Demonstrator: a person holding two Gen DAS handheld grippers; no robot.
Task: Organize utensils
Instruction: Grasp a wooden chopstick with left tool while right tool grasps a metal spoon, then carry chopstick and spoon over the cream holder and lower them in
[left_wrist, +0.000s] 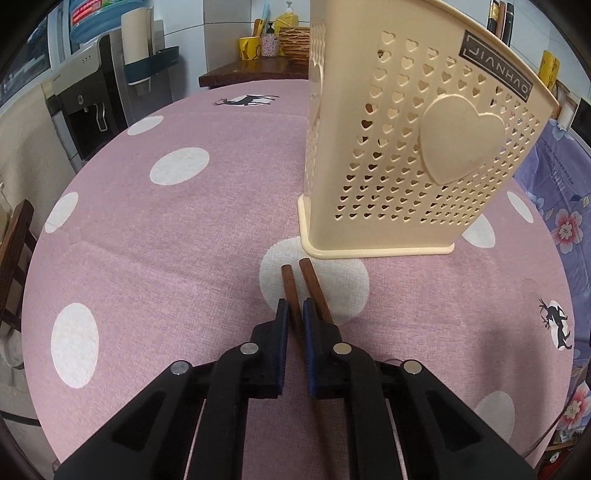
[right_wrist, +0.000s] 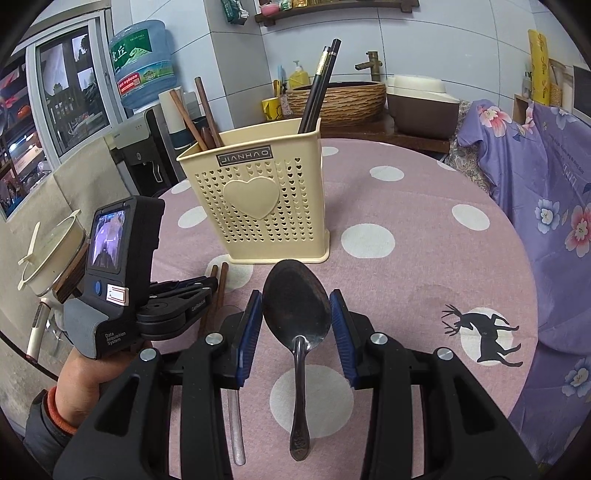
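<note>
A cream perforated utensil holder (left_wrist: 413, 147) with a heart on its front stands on the pink spotted table; it also shows in the right wrist view (right_wrist: 258, 199), holding brown and black chopsticks (right_wrist: 317, 88). Two brown wooden chopsticks (left_wrist: 308, 280) lie on the cloth just in front of it. My left gripper (left_wrist: 294, 310) is shut on one of them; the other lies beside its right finger. My right gripper (right_wrist: 296, 314) is open, its blue pads either side of the bowl of a metal spoon (right_wrist: 297, 306) lying on the table.
The left gripper's body (right_wrist: 122, 266) and the hand holding it sit at the left of the right wrist view. A clear handle (right_wrist: 236, 424) lies beside the spoon. A purple floral cloth (right_wrist: 546, 206) drapes along the table's right edge. A water dispenser (left_wrist: 88, 107) stands beyond the far left.
</note>
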